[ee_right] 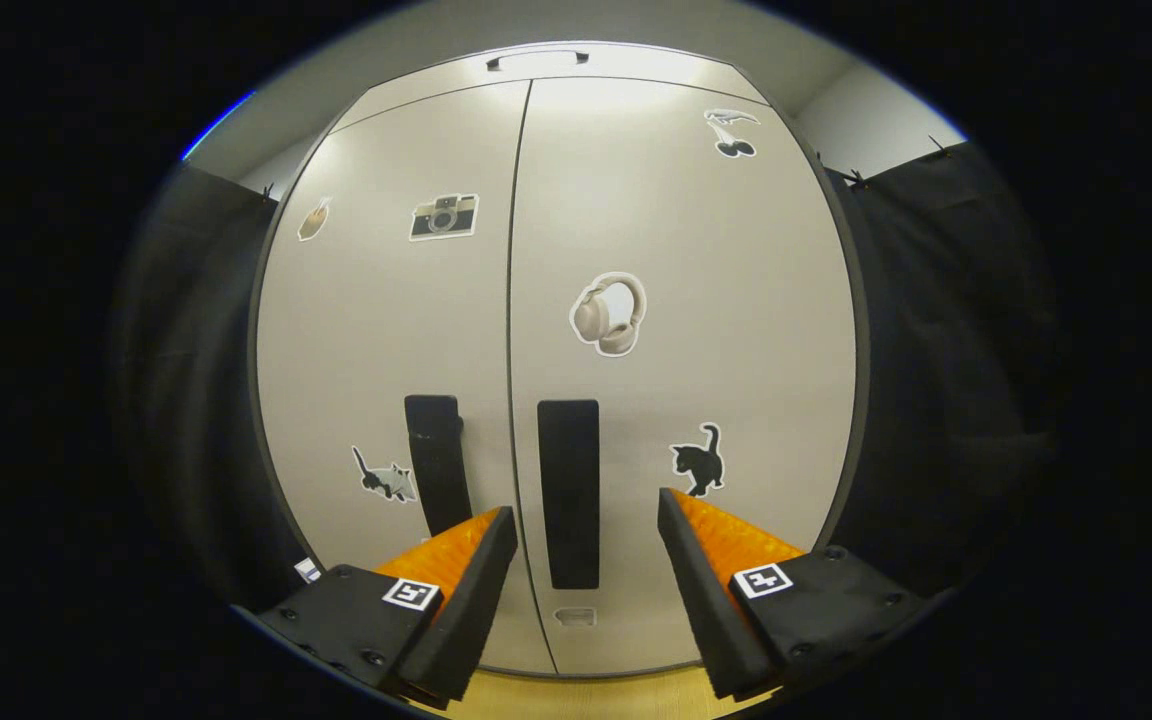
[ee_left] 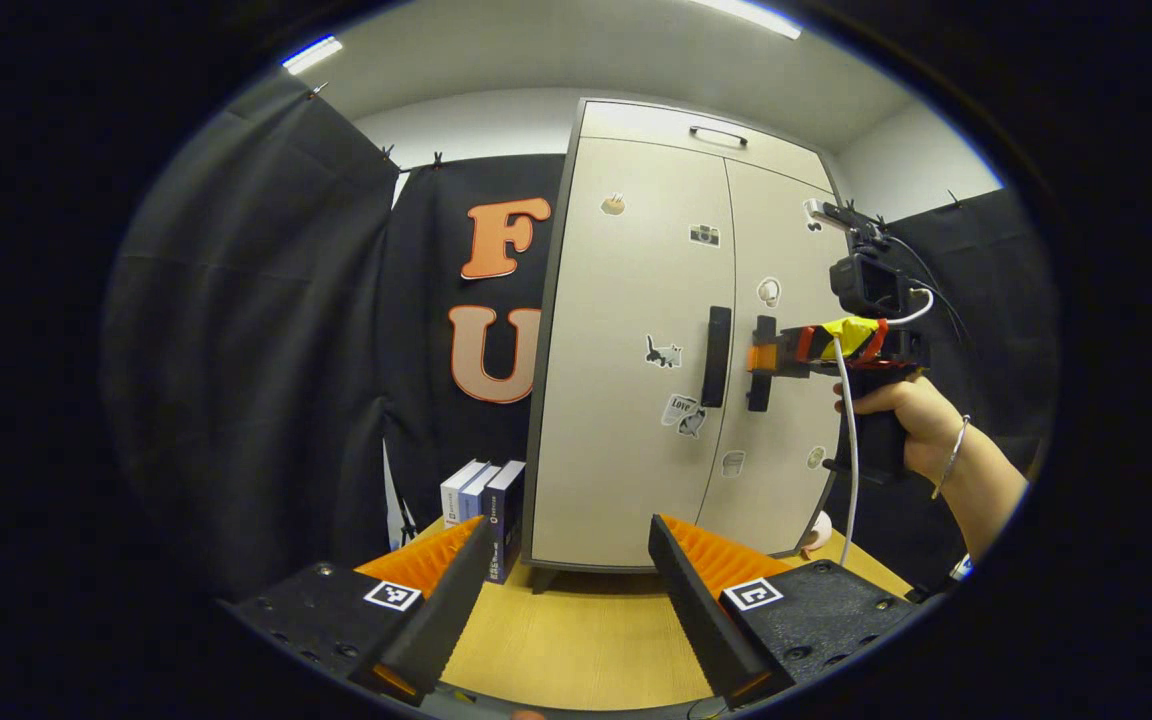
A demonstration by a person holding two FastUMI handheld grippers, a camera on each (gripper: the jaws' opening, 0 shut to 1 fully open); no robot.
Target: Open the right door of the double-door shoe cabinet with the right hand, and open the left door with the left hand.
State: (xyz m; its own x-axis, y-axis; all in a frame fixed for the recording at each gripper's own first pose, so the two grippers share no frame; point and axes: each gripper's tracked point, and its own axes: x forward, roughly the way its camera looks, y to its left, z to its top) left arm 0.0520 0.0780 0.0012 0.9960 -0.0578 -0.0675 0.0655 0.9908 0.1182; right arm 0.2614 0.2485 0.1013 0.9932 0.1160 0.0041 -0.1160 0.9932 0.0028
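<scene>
1. The shoe cabinet (ee_left: 636,350) stands in the middle of the left gripper view, on a wooden table (ee_left: 576,640). Both doors look shut. The line between them runs straight up and down.

2. In the right gripper view, the right gripper (ee_right: 586,540) is wide open. The right door handle (ee_right: 568,495) sits in the gap between its two fingers, low in the middle of the frame. The fingers are not squeezing it yet.

3. In the left gripper view, the same gripper shows at the right middle of the frame, held by a hand (ee_left: 901,415), with its tip right at the handle. I cannot tell if it touches.

4. The left gripper (ee_left: 571,580) is open too, at the bottom of its view. It is well back from the cabinet and holds nothing.

5. The left door handle (ee_right: 433,465) is just beside the right one. If the right gripper slides toward the left of the frame, it could grab the wrong handle or bump it.

6. If the fingers close too early, they might pinch only the edge of the handle and slip off when pulling.

7. If the pull is too hard, the whole cabinet could scoot or tip on the table.

8. Some small boxes (ee_left: 484,505) stand at the lower left corner of the cabinet. The left door might hit them when it swings out.
</scene>
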